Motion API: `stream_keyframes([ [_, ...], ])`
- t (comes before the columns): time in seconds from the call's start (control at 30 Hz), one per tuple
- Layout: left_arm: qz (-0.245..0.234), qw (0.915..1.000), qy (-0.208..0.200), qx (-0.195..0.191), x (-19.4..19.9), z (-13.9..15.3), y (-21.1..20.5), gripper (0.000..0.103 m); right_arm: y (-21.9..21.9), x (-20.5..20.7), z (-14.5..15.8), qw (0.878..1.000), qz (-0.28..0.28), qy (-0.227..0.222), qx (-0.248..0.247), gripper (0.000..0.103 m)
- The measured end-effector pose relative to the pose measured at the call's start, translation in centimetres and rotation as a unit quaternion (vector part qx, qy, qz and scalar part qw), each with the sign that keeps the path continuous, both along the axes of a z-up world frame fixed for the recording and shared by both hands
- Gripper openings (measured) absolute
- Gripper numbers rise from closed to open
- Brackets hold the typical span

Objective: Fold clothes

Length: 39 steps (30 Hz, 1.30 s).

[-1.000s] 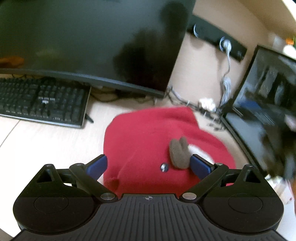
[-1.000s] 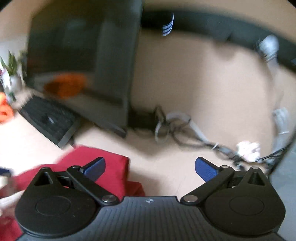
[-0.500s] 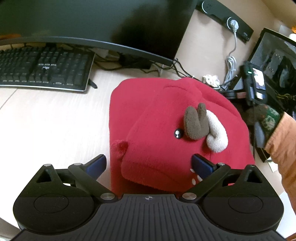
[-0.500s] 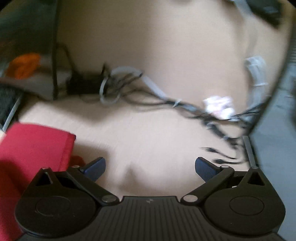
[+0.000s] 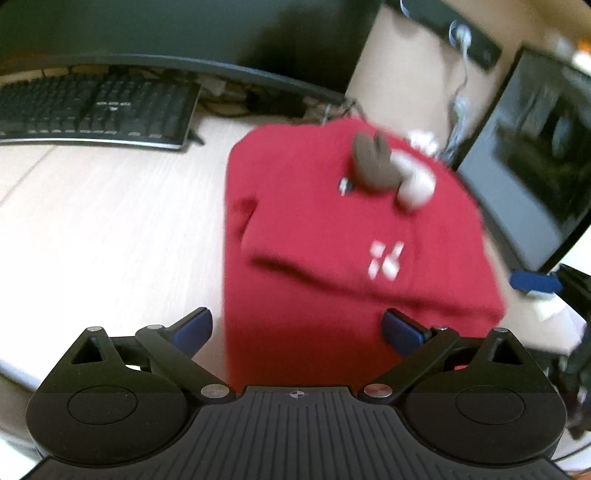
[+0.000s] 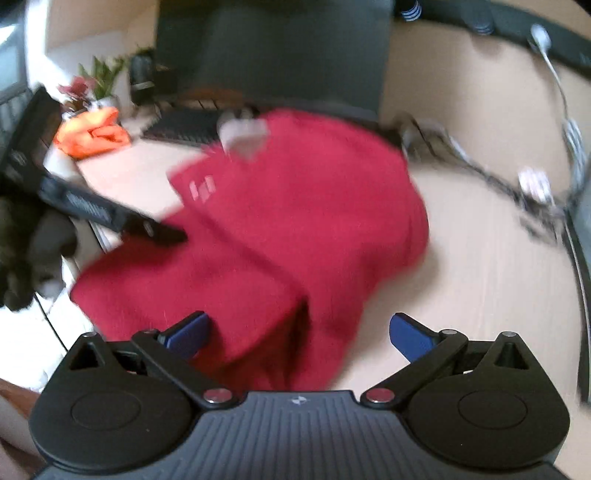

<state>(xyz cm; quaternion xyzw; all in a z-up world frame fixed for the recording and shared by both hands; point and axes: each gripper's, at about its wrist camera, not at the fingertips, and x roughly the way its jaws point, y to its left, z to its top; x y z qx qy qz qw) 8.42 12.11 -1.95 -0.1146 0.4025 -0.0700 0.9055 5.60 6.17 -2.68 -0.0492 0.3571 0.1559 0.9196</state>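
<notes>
A red fleece garment lies folded on the light wooden desk, with a brown and cream animal figure and a small white mark on top. It also shows in the right wrist view, blurred. My left gripper is open and empty at the garment's near edge. My right gripper is open and empty over the garment's near right corner. The right gripper's blue fingertip shows at the right edge of the left wrist view.
A black keyboard and a large dark monitor stand behind the garment. A second screen stands to the right. Cables lie along the back wall. An orange cloth and plants sit far left.
The left gripper has pulled back, so more of the folded garment shows in front of it. The right gripper has swung left from the cables to face the garment.
</notes>
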Motion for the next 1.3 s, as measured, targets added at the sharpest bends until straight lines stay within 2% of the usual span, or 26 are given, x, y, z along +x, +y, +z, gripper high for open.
stream_keyframes([
  [0.27,0.006,1.0,-0.002,0.005,-1.1,0.3,-0.3,0.101,-1.8,-0.4,1.1,1.0,-0.006,0.012,0.007,0.103],
  [0.33,0.005,0.9999,-0.004,0.009,-1.2,0.6,-0.4,0.101,-2.4,0.0,2.5,0.999,-0.014,0.003,0.031,0.103],
  [0.43,-0.001,0.9999,-0.013,0.003,-1.5,1.2,-0.2,0.101,-4.3,1.0,4.4,0.995,-0.037,-0.012,0.097,0.103],
  [0.53,-0.01,0.9972,-0.043,-0.061,-1.5,3.0,1.1,0.101,-6.6,3.7,4.8,0.98,-0.084,0.0,0.181,0.103],
  [0.63,-0.009,0.9855,-0.06,-0.158,-0.1,5.1,3.3,0.101,-8.5,7.0,3.5,0.955,-0.126,0.045,0.264,0.103],
  [0.7,-0.002,0.9774,-0.056,-0.204,1.4,5.9,4.7,0.101,-9.1,9.1,2.4,0.938,-0.137,0.078,0.308,0.103],
  [0.83,0.016,0.97,-0.012,-0.242,4.9,4.2,7.3,0.101,-9.6,12.8,0.0,0.913,-0.145,0.142,0.353,0.103],
  [0.97,0.015,0.9552,0.058,-0.29,8.1,1.0,8.7,0.102,-9.8,16.1,-2.4,0.901,-0.142,0.195,0.362,0.103],
  [1.1,-0.004,0.9364,0.092,-0.338,10.5,-2.1,8.8,0.102,-9.8,18.4,-4.3,0.885,-0.11,0.22,0.394,0.103],
  [1.17,-0.011,0.9309,0.094,-0.353,11.1,-2.9,8.3,0.103,-9.6,19.2,-5.0,0.879,-0.098,0.217,0.413,0.103],
  [1.23,-0.009,0.9295,0.078,-0.36,11.3,-3.0,7.9,0.103,-8.9,19.7,-4.8,0.879,-0.082,0.205,0.422,0.103],
  [1.3,-0.008,0.9266,0.06,-0.371,11.2,-3.0,7.6,0.103,-7.1,19.8,-3.4,0.892,-0.051,0.188,0.408,0.103],
])
